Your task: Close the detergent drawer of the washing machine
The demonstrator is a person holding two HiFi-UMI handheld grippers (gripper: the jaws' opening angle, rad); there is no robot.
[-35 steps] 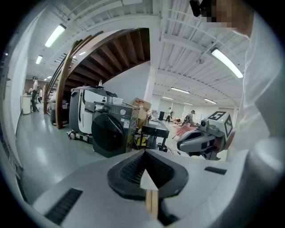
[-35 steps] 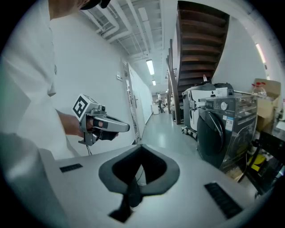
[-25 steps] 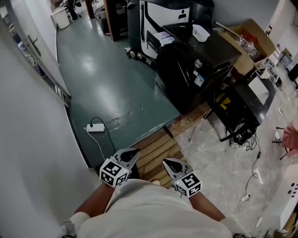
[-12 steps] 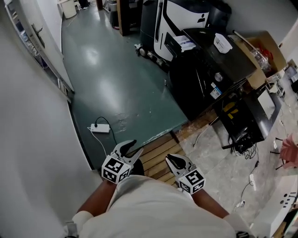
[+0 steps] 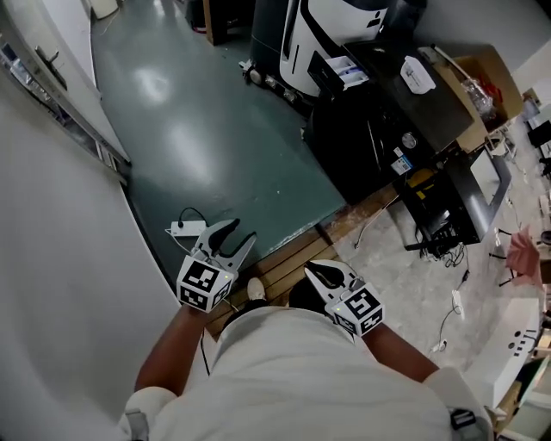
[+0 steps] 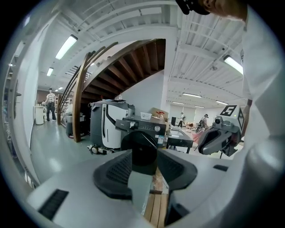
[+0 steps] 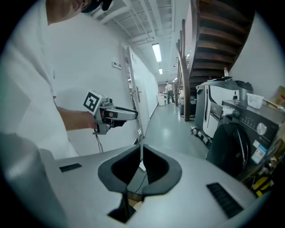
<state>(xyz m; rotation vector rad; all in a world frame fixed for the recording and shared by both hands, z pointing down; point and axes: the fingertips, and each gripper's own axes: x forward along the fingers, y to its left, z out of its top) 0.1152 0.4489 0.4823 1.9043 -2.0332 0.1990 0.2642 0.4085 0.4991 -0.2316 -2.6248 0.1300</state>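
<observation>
Head view: a white wall [image 5: 52, 284] is filling the left side, with a white power strip [image 5: 191, 228] lying on the green floor [image 5: 198, 129] at its foot. Just beside the strip, the left tool [image 5: 244, 229] is hanging in the air, its jaws having just been opening and now standing apart with nothing between them. Below both tools, wooden slats [image 5: 288, 263] are lying where the green floor ends. The right tool [image 5: 312, 274] is hovering near the left one, clenched, tips meeting on nothing. The black washing machine [image 5: 370, 146] is standing well apart from both, across open floor, with a white-and-black machine [image 5: 331, 26] behind it and a white tub [image 5: 417, 75] on top. Its detergent drawer [image 6: 123, 125] is sitting at the top panel's left end, too small to tell how far it is sticking out. Further right, a cardboard box [image 5: 482, 73] is leaning open, and cables [image 5: 448, 250] are trailing over the pale floor.
</observation>
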